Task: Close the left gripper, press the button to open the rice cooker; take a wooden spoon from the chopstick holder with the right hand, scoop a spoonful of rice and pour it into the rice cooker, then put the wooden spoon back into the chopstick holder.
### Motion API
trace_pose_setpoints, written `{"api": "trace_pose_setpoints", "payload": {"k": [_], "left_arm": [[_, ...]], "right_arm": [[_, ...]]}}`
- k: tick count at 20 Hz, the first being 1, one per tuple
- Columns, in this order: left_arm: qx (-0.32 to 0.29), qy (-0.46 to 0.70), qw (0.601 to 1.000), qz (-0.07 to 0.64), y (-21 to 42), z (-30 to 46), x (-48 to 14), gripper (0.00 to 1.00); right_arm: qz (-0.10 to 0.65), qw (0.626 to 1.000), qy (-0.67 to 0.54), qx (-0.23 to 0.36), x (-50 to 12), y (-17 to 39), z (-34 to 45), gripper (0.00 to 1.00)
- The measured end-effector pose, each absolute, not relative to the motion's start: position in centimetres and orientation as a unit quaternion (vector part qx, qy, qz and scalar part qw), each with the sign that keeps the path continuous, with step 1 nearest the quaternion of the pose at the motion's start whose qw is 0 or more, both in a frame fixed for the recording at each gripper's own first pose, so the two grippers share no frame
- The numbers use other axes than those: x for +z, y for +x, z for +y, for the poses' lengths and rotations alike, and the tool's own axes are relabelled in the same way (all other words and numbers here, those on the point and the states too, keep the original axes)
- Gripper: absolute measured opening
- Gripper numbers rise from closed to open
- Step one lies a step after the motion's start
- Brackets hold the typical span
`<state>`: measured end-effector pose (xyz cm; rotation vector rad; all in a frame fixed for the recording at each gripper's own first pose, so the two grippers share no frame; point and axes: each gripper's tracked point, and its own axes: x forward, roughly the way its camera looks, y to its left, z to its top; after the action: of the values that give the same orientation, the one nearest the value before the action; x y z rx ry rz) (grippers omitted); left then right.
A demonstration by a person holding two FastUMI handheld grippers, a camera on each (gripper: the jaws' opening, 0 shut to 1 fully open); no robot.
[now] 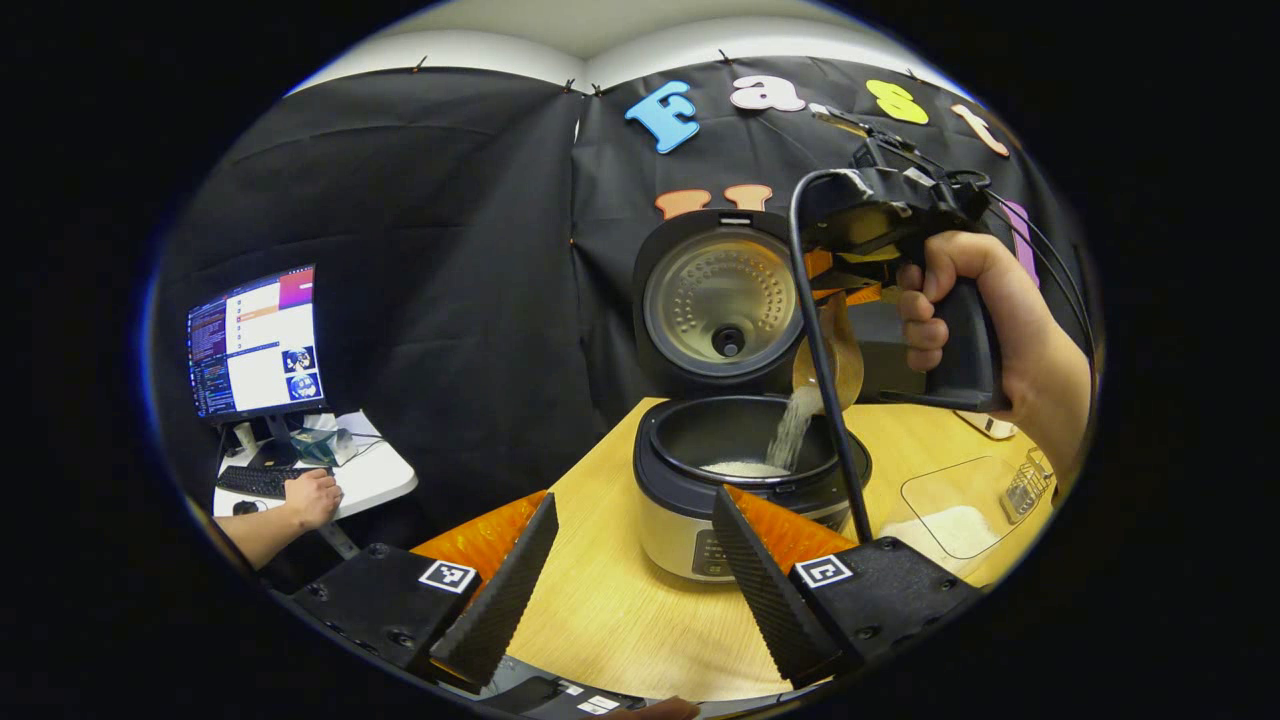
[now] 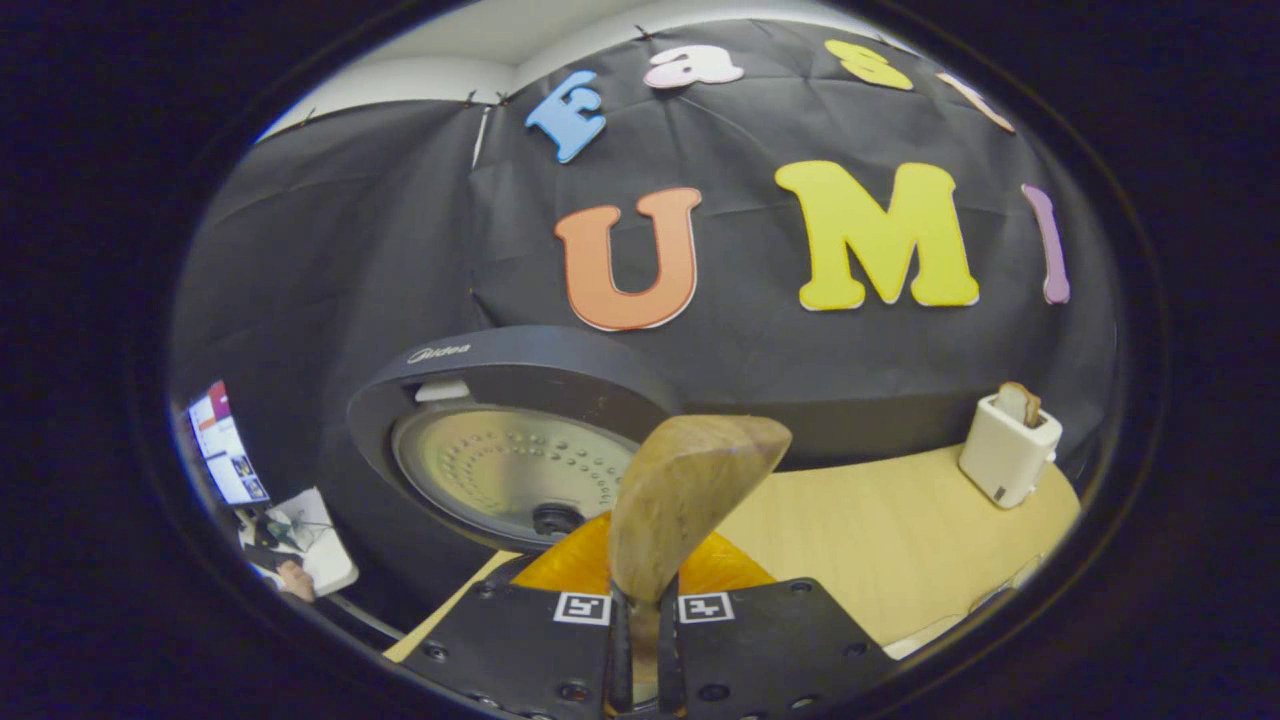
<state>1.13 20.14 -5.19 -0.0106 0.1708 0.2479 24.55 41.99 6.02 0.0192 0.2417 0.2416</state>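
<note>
The rice cooker (image 1: 668,520) stands open on the wooden table, its lid (image 1: 720,300) upright. A hand holds my right gripper (image 1: 850,290) above the pot's right rim, shut on the wooden spoon (image 1: 830,365). The spoon is tipped and a stream of rice (image 1: 795,430) falls into the pot, where a small white heap (image 1: 745,468) lies. My left gripper (image 1: 635,500) hovers open in front of the cooker with nothing between its fingers. In the right gripper view the spoon (image 2: 690,500) rises from my right gripper (image 2: 640,605), with the lid (image 2: 510,450) behind it.
A clear dish holding rice (image 1: 960,510) sits on the table right of the cooker, with a small wire rack (image 1: 1025,487) beyond it. A white holder (image 2: 1005,445) with a wooden tip stands at the table's back right. A monitor (image 1: 255,340) and a person's hand on a keyboard (image 1: 310,498) are far left.
</note>
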Motion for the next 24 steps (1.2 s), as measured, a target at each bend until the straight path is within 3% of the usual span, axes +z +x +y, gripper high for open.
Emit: {"api": "trace_pose_setpoints", "payload": {"k": [5, 11, 24], "left_arm": [[0.122, -0.001, 0.989, 0.085, 1.1, 20.1, -5.2, 0.99], [0.124, -0.003, 0.988, 0.089, 1.1, 20.2, -5.5, 0.98], [0.115, -0.006, 0.989, 0.089, 1.6, 19.0, -5.4, 0.98]], "right_arm": [[0.102, 0.981, -0.082, 0.146, 5.6, 23.4, 43.9, 0.1], [0.056, 0.976, -0.165, 0.129, 6.4, 21.0, 45.5, 0.08], [0.046, 0.979, -0.151, 0.129, 7.1, 20.1, 43.3, 0.1]]}}
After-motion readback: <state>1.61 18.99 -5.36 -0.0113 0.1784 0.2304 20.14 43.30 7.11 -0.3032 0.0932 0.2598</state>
